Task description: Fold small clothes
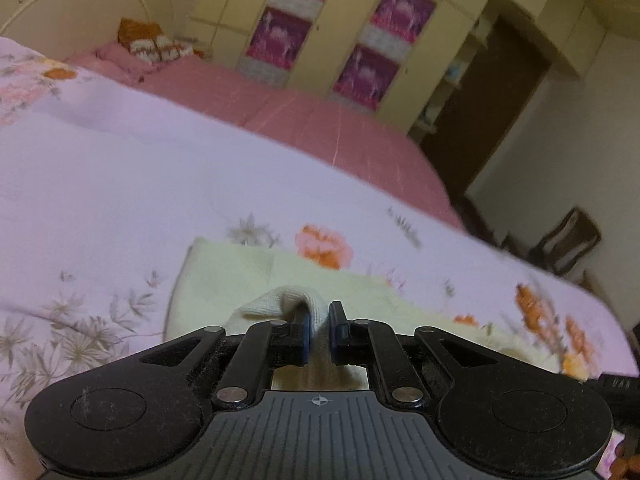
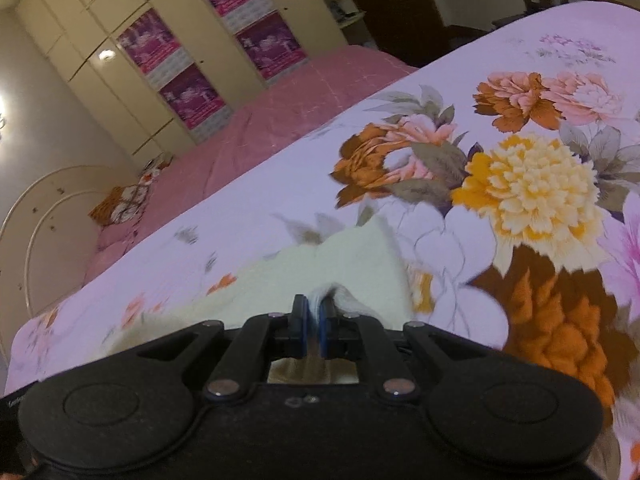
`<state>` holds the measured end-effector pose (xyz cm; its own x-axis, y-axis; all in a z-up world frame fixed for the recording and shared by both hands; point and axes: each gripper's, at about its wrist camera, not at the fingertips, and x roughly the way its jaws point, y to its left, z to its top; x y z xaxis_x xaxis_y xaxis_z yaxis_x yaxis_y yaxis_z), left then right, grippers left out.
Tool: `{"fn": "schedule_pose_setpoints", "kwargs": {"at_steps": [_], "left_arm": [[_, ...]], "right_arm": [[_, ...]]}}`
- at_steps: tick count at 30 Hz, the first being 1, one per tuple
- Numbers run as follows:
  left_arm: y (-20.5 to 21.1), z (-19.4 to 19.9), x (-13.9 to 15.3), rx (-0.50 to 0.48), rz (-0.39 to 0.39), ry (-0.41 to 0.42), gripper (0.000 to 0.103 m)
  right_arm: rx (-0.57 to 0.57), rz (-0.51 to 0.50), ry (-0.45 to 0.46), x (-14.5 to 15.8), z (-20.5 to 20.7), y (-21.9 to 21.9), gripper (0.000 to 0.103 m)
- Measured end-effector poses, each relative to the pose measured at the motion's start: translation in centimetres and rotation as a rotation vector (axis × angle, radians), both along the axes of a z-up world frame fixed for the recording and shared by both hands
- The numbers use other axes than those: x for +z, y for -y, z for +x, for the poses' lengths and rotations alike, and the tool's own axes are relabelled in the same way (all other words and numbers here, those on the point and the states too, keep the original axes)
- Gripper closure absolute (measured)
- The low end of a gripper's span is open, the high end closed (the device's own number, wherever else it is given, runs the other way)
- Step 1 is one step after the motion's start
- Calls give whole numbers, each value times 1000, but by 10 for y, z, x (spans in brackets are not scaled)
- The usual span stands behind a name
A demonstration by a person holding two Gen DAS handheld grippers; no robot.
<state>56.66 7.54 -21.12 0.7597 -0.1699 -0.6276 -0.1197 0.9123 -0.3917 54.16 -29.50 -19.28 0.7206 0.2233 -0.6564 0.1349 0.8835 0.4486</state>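
Lying low in the middle of both frames, on a white floral bedspread (image 1: pixel 120 184): a small cream cloth (image 1: pixel 240 272), its near edge bunching up between both sets of fingers. Clamping together on a fold of that cloth at bottom center of the left view, the left gripper (image 1: pixel 319 332); pinching another fold of it at bottom center of the right view, the right gripper (image 2: pixel 314 326). Showing behind, toward the top of the frame: a pink bed (image 1: pixel 320 120) and a wardrobe (image 1: pixel 460 12) with purple posters (image 1: pixel 280 36).
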Motion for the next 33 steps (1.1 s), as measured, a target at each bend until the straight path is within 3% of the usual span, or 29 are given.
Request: {"fn": "schedule_pose_setpoints", "kwargs": {"at_steps": [2, 3, 4, 6, 9, 12, 14, 16, 19, 20, 21, 23, 32, 33], "left_arm": [[-2, 1, -3, -5, -5, -24, 93], [-5, 0, -2, -11, -13, -23, 80], [-7, -3, -1, -17, -19, -18, 54], [-9, -12, 7, 13, 29, 29, 11], [-13, -19, 15, -25, 99, 71, 10], [-17, -16, 11, -56, 134, 52, 13], [-15, -11, 5, -80, 146, 30, 26], [-12, -5, -1, -90, 155, 0, 52], [-9, -3, -10, -89, 189, -19, 74], [-10, -4, -12, -77, 198, -13, 80], [-11, -4, -12, -61, 199, -11, 92], [-19, -6, -13, -17, 186, -11, 95], [-22, -16, -13, 46, 224, 21, 98], [-22, -20, -9, 56, 220, 38, 98]], "right_arm": [[6, -7, -10, -2, 5, -1, 95], [2, -17, 2, 0, 5, -1, 89], [-3, -27, 19, 2, 4, 1, 86], [-18, -52, 56, 7, 1, 5, 64], [1, -109, 80, 12, 2, 10, 59], [35, -132, 96, 14, 0, 10, 58], [68, -162, 81, 10, 2, 5, 58], [92, -214, 62, 4, 5, -3, 58], [119, -283, 33, -5, 9, -14, 62], [131, -295, 30, -7, 9, -17, 66], [144, -311, 32, -8, 8, -21, 77], [165, -345, 40, -7, 7, -27, 98], [69, -417, 30, -9, 3, -18, 99], [63, -411, 32, -7, 3, -17, 90]]}}
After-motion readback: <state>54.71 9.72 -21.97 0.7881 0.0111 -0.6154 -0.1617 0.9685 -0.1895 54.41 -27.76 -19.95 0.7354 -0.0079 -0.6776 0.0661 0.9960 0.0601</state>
